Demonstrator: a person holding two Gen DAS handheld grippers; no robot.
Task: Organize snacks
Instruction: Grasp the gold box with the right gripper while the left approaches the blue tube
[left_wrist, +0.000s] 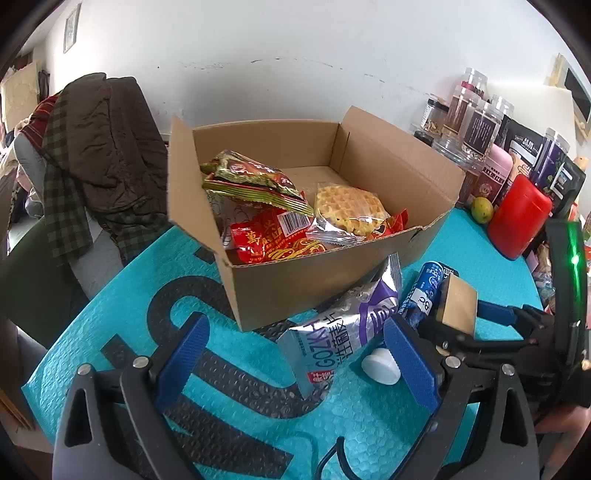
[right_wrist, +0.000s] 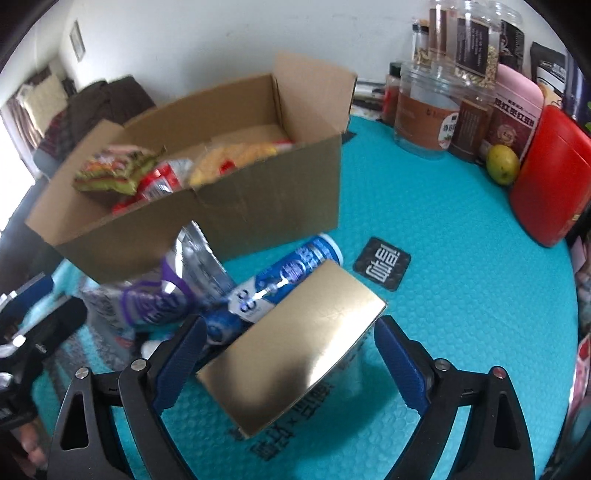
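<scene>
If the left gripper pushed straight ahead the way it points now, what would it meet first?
Probably the silver-purple snack bag lying just beyond the open left gripper, with the cardboard box behind it. Depth is hard to judge in the fisheye view.

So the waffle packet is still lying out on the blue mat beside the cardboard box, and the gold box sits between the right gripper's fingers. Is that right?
Not quite. The left wrist view shows the waffle packet already inside the cardboard box, not on the blue mat. The rest holds: the gold box sits between the open fingers of the right gripper.

Black tool (right_wrist: 290, 365) frames, blue finger pads (right_wrist: 400, 363), silver screws (right_wrist: 139, 365).
</scene>
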